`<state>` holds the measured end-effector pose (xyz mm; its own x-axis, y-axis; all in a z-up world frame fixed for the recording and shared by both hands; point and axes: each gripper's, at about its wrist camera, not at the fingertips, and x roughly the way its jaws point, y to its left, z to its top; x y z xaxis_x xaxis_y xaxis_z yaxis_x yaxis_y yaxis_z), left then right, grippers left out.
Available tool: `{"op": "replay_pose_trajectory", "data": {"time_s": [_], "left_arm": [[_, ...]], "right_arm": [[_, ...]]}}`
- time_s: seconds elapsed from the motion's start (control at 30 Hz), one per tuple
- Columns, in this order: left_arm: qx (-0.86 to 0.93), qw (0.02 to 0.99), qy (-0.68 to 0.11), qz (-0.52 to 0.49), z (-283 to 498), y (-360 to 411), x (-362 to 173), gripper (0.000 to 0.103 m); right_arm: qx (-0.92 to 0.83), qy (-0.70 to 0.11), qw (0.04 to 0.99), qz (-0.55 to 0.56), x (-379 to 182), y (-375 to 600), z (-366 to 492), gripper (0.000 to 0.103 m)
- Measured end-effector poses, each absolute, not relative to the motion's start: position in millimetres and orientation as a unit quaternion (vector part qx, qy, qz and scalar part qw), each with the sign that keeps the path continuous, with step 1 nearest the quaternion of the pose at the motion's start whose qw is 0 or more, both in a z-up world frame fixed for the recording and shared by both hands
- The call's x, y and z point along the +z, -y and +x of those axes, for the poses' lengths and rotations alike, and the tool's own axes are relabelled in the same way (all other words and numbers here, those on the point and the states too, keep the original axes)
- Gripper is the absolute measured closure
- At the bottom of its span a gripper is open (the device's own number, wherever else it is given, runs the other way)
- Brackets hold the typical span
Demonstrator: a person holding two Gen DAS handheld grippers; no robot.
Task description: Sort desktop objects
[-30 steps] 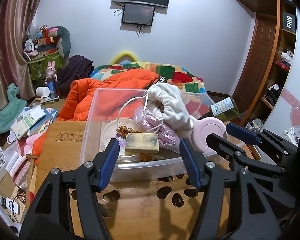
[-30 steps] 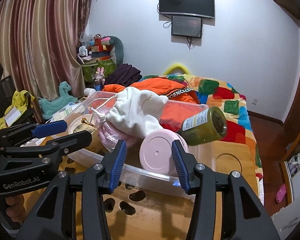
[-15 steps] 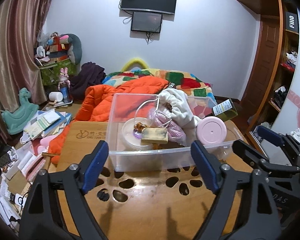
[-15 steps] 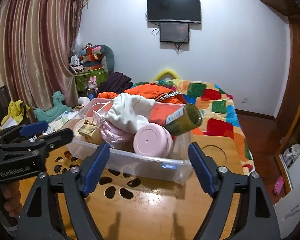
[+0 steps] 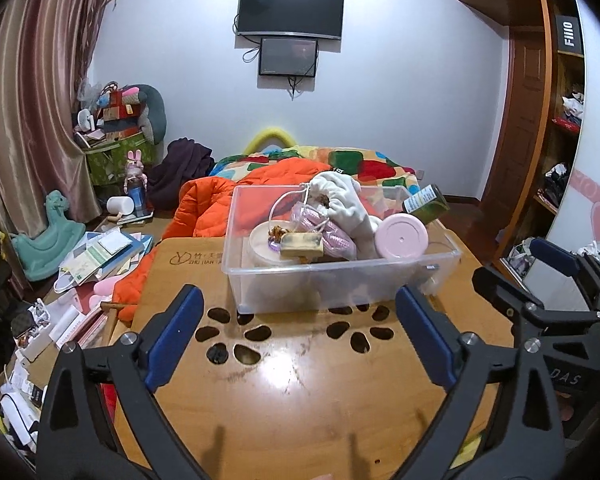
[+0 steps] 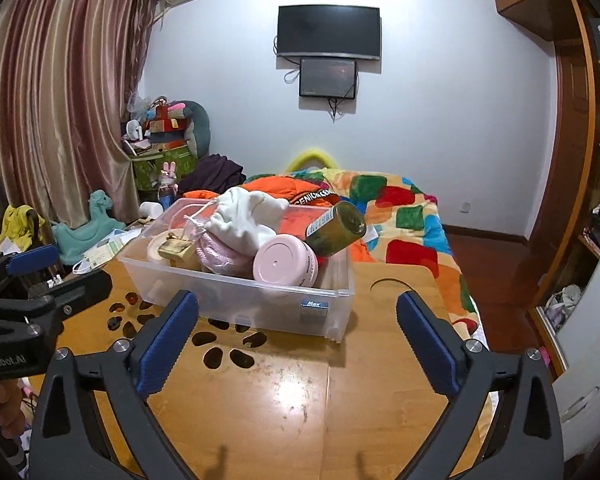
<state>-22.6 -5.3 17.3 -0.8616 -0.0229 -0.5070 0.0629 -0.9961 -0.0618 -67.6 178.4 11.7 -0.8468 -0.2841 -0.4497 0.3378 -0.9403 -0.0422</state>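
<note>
A clear plastic bin (image 5: 340, 280) (image 6: 260, 300) stands on the wooden lap table (image 5: 300, 380) (image 6: 300, 392). It holds a pink round jar (image 5: 401, 237) (image 6: 286, 260), a white cloth pouch (image 5: 342, 200) (image 6: 246, 214), a pink knit item (image 5: 324, 232), a green bottle (image 5: 426, 200) (image 6: 336, 228), a gold box (image 5: 302, 243) (image 6: 176, 249) and a cream lid (image 5: 260, 246). My left gripper (image 5: 298, 338) is open and empty, short of the bin. My right gripper (image 6: 298, 338) is open and empty, also short of it.
A bed with an orange jacket (image 5: 216, 204) and a colourful quilt (image 6: 404, 216) lies behind the table. Books and papers (image 5: 100, 252) clutter the floor at left. A wooden shelf unit (image 5: 560, 140) stands at right. The table has cut-out holes (image 5: 236, 344).
Both grippers have pulled back from the bin and their jaws have opened wider. The bin and its contents have not moved.
</note>
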Motion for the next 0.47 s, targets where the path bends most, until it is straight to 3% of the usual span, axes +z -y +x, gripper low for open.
{"op": "replay_pose_trajectory", "data": {"time_s": [0.47], "left_arm": [[-0.965,0.023,-0.037,0.258,-11,3,12,0.006]], "right_arm": [[-0.961,-0.077,0.155,0.214,5,-179,-52,0.001]]}}
